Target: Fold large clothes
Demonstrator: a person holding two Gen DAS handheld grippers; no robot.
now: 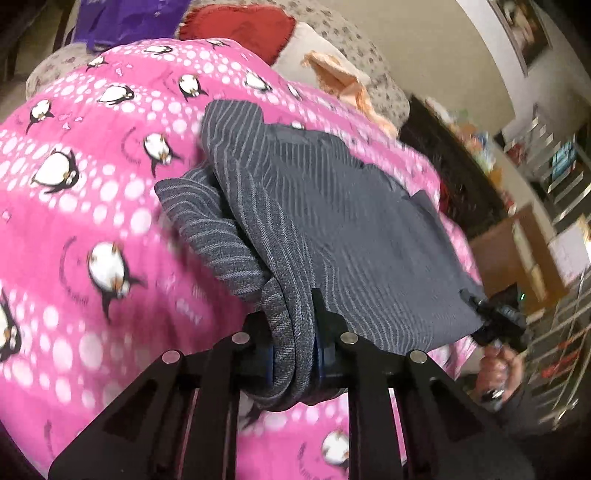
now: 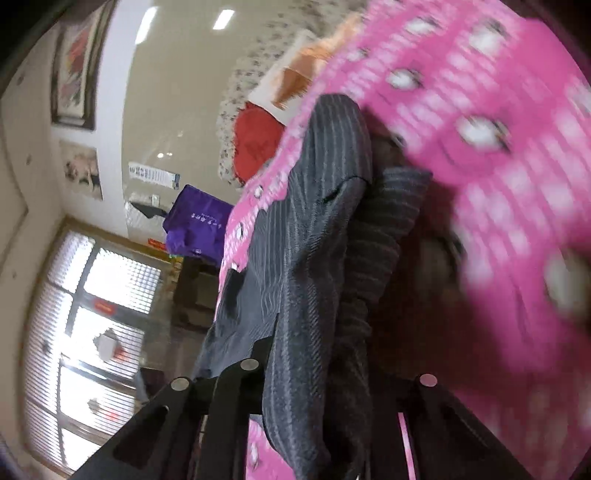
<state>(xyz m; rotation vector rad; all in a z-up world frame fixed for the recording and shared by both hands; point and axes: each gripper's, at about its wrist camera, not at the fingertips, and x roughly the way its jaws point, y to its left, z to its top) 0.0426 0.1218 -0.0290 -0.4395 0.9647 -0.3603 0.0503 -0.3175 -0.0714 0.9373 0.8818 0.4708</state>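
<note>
Nearest the left wrist camera, the left gripper (image 1: 293,363) is clenched on a thick bunched fold of the grey striped garment (image 1: 332,229), the cloth squeezed between its two black fingers (image 1: 327,354) at the lower centre of the frame. From there the garment runs up and to the right across the pink penguin blanket (image 1: 81,206), partly lifted, with a loose striped flap hanging at centre left. At the right edge of that view the right gripper (image 1: 495,317) pinches the garment's far corner, with the person's hand (image 1: 502,373) below it. In the right wrist view the right gripper (image 2: 332,398) is likewise clamped on the garment (image 2: 314,258), which rises as a dark striped band through the middle of the frame, the blanket (image 2: 498,184) blurred across the right side. A red cushion (image 1: 240,27) and a purple bag (image 1: 125,18) lie at the top of the left view, with orange cloth (image 1: 343,81) to their right.
</note>
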